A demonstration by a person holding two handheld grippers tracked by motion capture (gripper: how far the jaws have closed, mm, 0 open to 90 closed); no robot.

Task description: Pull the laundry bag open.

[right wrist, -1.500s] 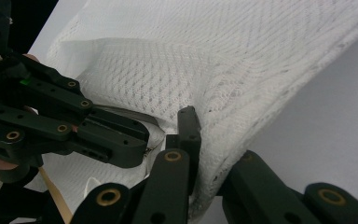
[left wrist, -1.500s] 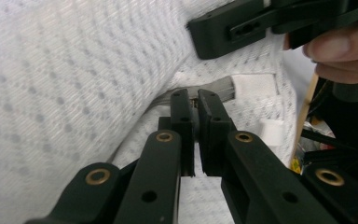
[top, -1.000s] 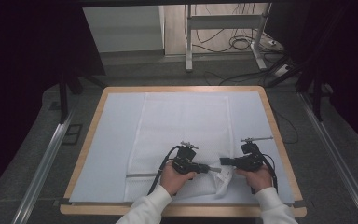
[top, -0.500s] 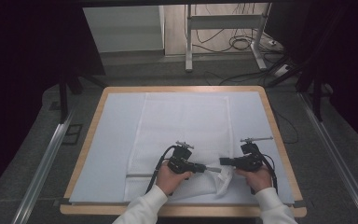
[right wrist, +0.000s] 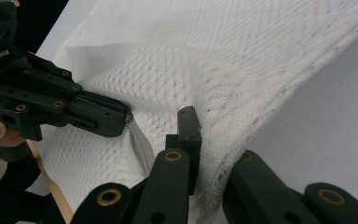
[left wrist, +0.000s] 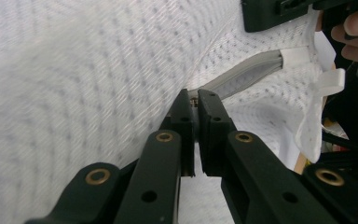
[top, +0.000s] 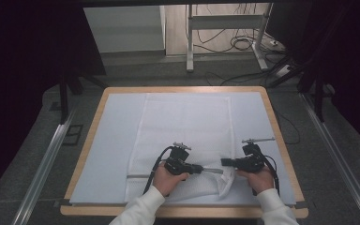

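1. A white mesh laundry bag [top: 183, 136] lies flat on my desk [top: 117, 126], its near edge rumpled between my hands.
2. My left gripper [top: 214, 170] points right, its jaws clenched on the small metal zipper pull [left wrist: 194, 100] at the end of the grey zipper [left wrist: 242, 77].
3. My right gripper [top: 225, 162] points left, facing the other; its jaws pinch a raised fold of mesh [right wrist: 214, 154] near the bag's near right corner.
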